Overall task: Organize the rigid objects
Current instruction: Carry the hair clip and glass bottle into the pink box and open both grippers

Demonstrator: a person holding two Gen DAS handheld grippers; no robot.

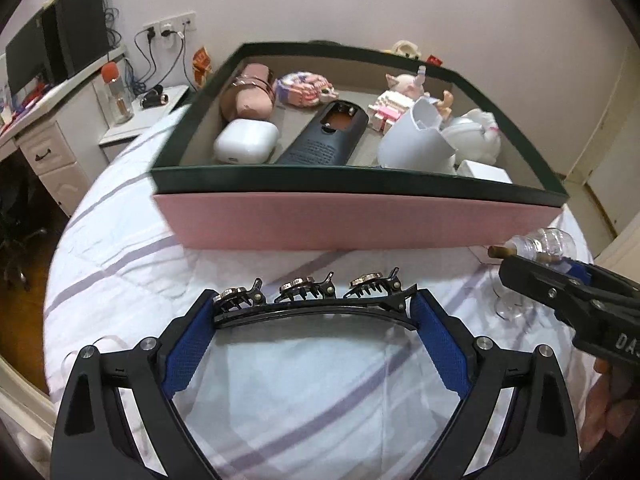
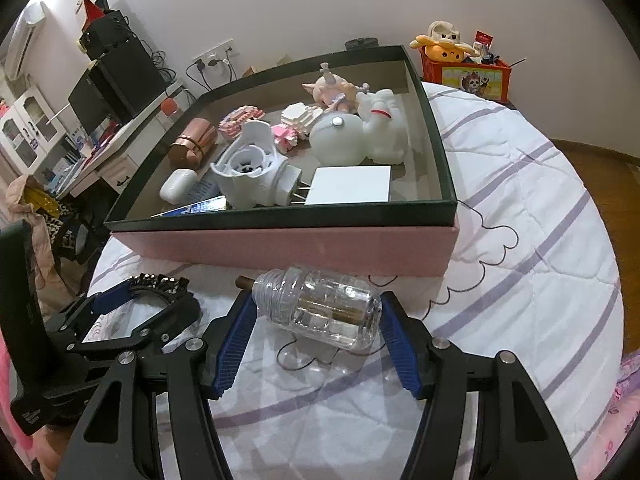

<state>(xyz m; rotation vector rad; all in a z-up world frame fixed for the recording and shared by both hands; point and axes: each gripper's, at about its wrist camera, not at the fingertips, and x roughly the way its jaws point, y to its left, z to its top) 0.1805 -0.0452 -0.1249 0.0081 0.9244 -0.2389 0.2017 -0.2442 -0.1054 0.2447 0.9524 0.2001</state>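
Note:
A pink box with a dark green rim (image 1: pixel 360 222) (image 2: pixel 280 250) stands on the bed and holds several objects: a white earbud case (image 1: pixel 246 140), a black remote (image 1: pixel 324 134), a rose-gold cylinder (image 1: pixel 248 94), a white plug-in device (image 2: pixel 250 170), block figures and dolls. My left gripper (image 1: pixel 314 310) is shut on a card of black hair clips (image 1: pixel 312 290), held above the quilt in front of the box; it also shows in the right wrist view (image 2: pixel 154 294). My right gripper (image 2: pixel 316 312) is shut on a clear glass bottle (image 2: pixel 320 306) with a brown wick, just before the box front.
The bed has a white quilt with purple stripes (image 1: pixel 280 400). A white desk with monitor and speakers (image 1: pixel 52 52) stands at left. An orange crate with plush toys (image 2: pixel 464 66) sits behind the box. Wooden floor (image 2: pixel 600 184) shows at right.

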